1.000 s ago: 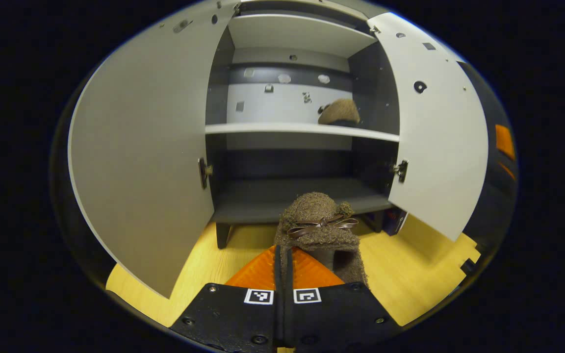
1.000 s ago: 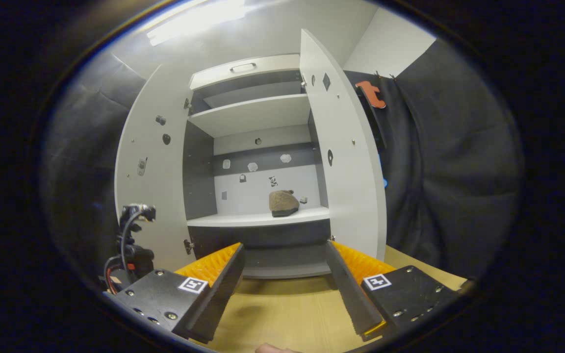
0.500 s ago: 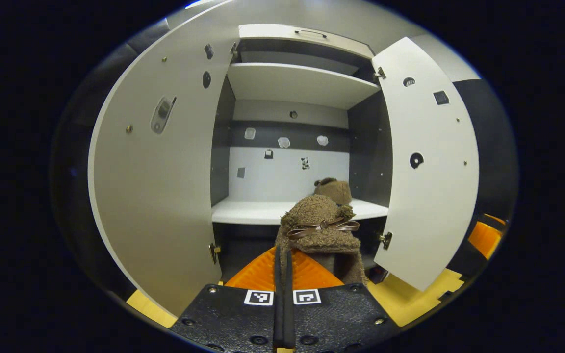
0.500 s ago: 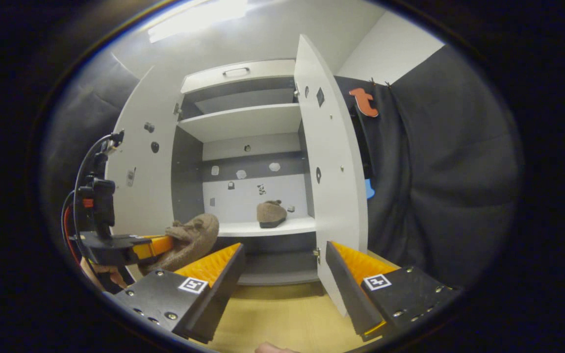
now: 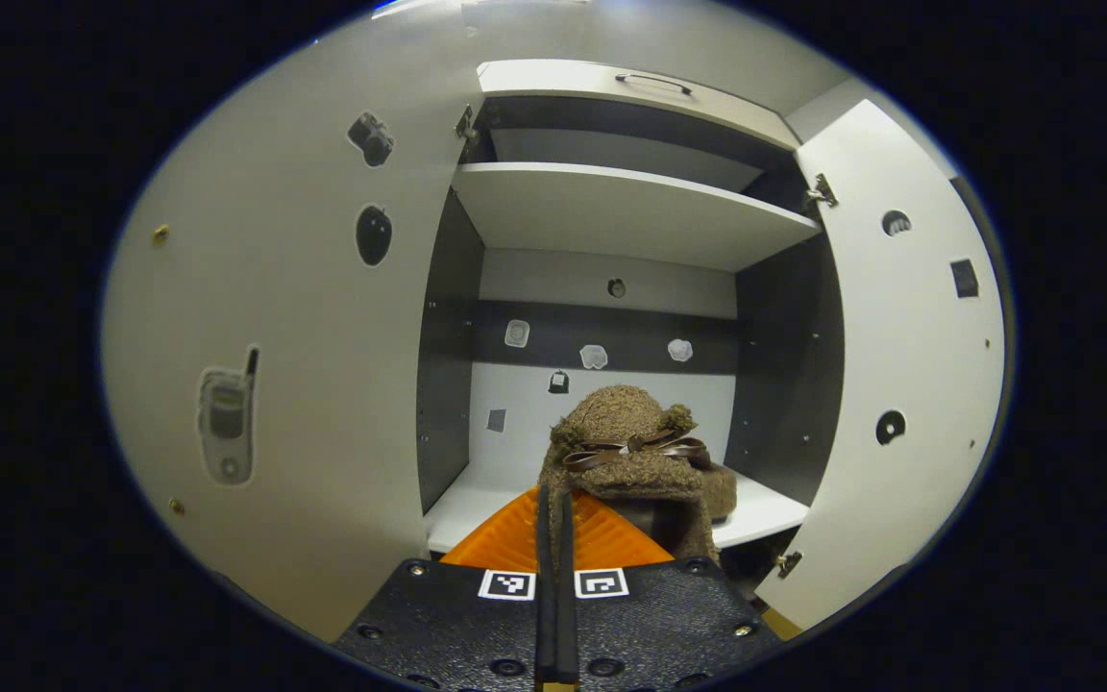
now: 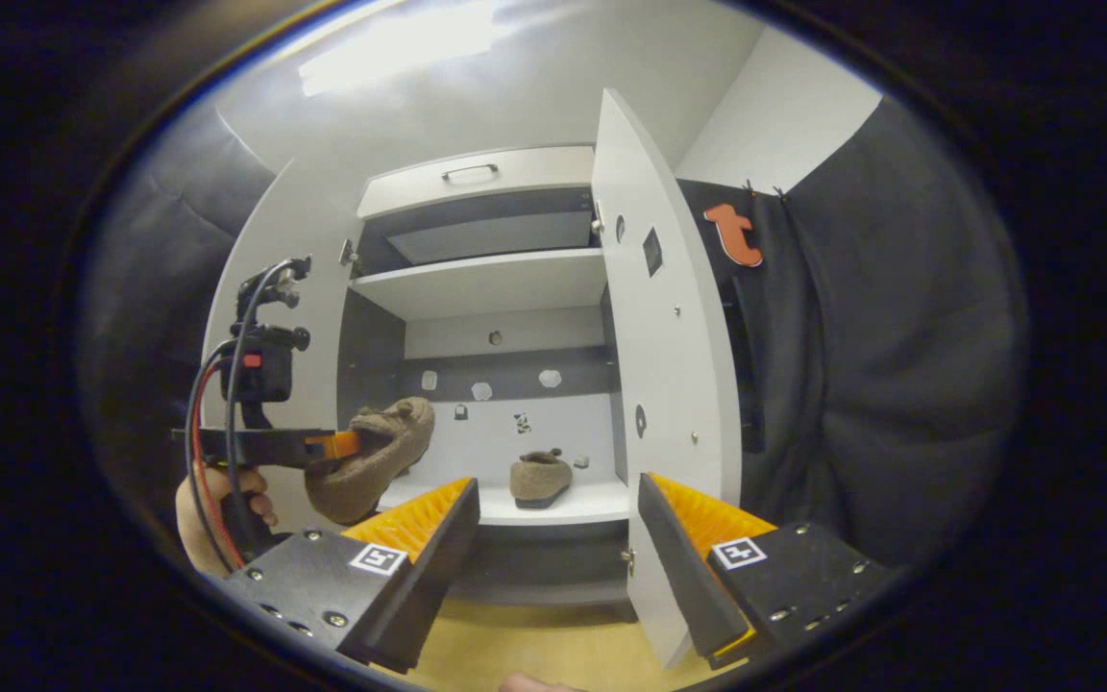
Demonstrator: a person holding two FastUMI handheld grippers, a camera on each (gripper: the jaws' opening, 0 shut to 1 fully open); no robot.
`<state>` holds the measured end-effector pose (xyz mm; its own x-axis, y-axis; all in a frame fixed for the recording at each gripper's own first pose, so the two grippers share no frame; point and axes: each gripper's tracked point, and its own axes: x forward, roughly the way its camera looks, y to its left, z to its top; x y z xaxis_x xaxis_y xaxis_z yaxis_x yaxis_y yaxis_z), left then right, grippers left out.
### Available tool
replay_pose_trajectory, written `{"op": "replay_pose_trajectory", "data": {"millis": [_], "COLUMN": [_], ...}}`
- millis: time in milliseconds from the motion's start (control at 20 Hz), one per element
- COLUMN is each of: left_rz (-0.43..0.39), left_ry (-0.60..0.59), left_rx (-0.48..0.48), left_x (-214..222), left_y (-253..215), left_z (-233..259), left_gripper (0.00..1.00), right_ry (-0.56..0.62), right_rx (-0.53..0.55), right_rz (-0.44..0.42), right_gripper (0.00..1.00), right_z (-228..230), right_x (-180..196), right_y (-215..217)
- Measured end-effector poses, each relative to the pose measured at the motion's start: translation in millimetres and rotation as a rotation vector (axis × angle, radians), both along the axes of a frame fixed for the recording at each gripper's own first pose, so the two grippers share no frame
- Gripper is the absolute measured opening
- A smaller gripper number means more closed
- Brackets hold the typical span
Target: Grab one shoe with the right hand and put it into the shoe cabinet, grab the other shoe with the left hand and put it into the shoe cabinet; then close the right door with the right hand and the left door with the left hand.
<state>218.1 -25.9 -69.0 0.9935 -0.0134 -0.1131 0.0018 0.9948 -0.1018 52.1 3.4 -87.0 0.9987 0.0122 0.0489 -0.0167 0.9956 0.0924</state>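
We are counting two shoes. Our left gripper [image 5: 553, 538], its jaws pinching the first shoe [image 5: 626, 452], is holding it in the air before the open shoe cabinet [image 6: 477, 183], toe pointing in toward the middle shelf [image 6: 602, 500]. The second shoe [image 6: 540, 478] is resting on that shelf near its right end, its long axis running front to back. Our right gripper [image 6: 553, 538] is hanging with jaws spread, gripping nothing.
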Motion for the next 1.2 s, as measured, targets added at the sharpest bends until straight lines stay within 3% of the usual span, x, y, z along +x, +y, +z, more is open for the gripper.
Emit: {"op": "replay_pose_trajectory", "data": {"millis": [250,400,600,800,1000,1100,1200], "left_rz": [0.051,0.041,0.073,0.101,0.036,0.045,0.070], "left_ry": [-0.028,-0.025,0.055,0.125,0.216,0.180,0.174], "left_rx": [-0.049,-0.040,-0.094,-0.078,-0.115,-0.128,-0.123], "left_x": [72,107,146,169,174,181,182], "left_y": [-6,-17,-19,-10,-19,-12,-4], "left_z": [16,7,-40,-84,-123,-118,-120], "left_gripper": [0.01,0.01,0.01,0.01,0.03,0.15,0.34], "right_ry": [-0.012,-0.014,0.030,0.065,0.085,0.082,0.088], "right_rx": [-0.013,-0.011,-0.027,-0.028,-0.017,-0.021,-0.015], "right_rz": [0.035,0.049,0.022,0.025,0.040,0.044,0.059], "right_gripper": [0.99,0.99,0.99,0.99,0.99,0.99,0.99], "right_z": [-4,-12,-35,-54,-64,-67,-72], "right_x": [23,31,44,53,57,57,56], "right_y": [4,5,-6,-5,-6,-3,2]}}
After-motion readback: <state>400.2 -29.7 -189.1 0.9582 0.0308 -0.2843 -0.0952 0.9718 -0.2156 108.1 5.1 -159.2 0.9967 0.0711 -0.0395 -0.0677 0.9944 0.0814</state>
